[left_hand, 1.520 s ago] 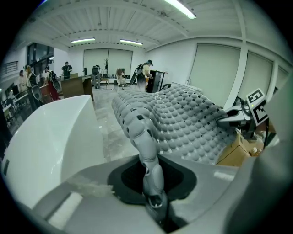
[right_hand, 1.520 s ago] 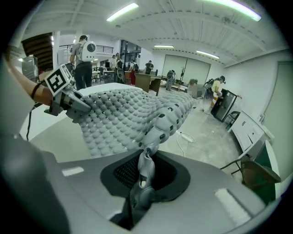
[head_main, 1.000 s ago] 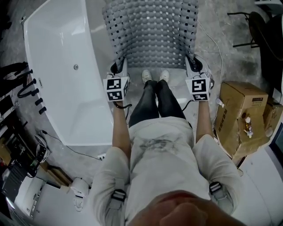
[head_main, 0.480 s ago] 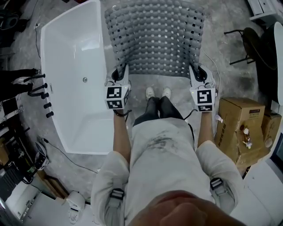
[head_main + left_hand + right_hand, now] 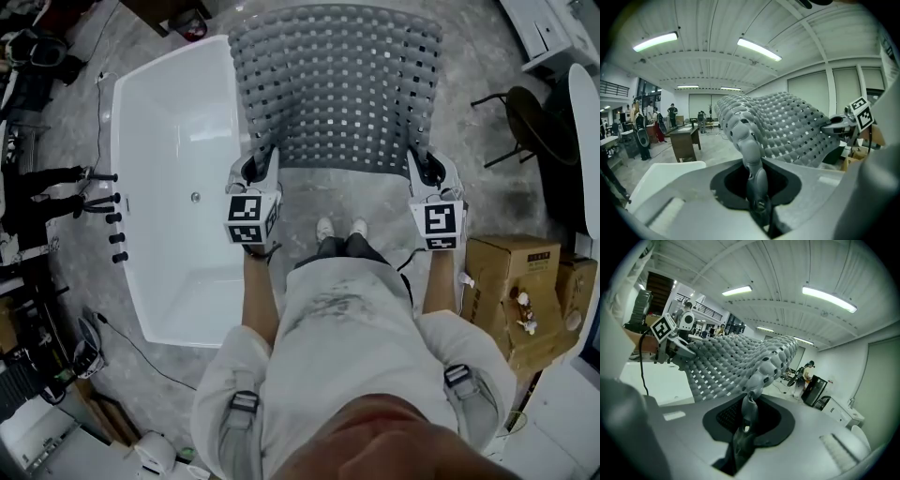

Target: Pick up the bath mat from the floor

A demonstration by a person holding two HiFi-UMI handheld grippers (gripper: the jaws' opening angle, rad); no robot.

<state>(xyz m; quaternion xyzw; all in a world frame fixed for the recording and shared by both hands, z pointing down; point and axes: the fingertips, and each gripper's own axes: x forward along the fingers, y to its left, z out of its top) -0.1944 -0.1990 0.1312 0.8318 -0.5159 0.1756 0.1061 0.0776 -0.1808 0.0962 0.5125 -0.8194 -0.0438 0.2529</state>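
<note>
The grey bath mat (image 5: pixel 337 84), bumpy and full of small holes, hangs spread out in the air between my two grippers, well above the floor. My left gripper (image 5: pixel 253 171) is shut on its near left corner, and in the left gripper view the mat's edge (image 5: pixel 757 180) is pinched between the jaws. My right gripper (image 5: pixel 427 169) is shut on the near right corner, with the mat's edge (image 5: pixel 745 420) squeezed in its jaws. Both grippers are held at about the same height. The mat's far part drapes away from me.
A white bathtub (image 5: pixel 173 187) lies on the floor to the left. Cardboard boxes (image 5: pixel 511 281) stand at the right, with a dark chair (image 5: pixel 530 117) behind them. Black fittings (image 5: pixel 103 202) stick out at the far left. People stand far off in the hall (image 5: pixel 672 112).
Both grippers have risen together with the mat, which now hangs higher off the floor. The floor, the tub and the person's feet look further below.
</note>
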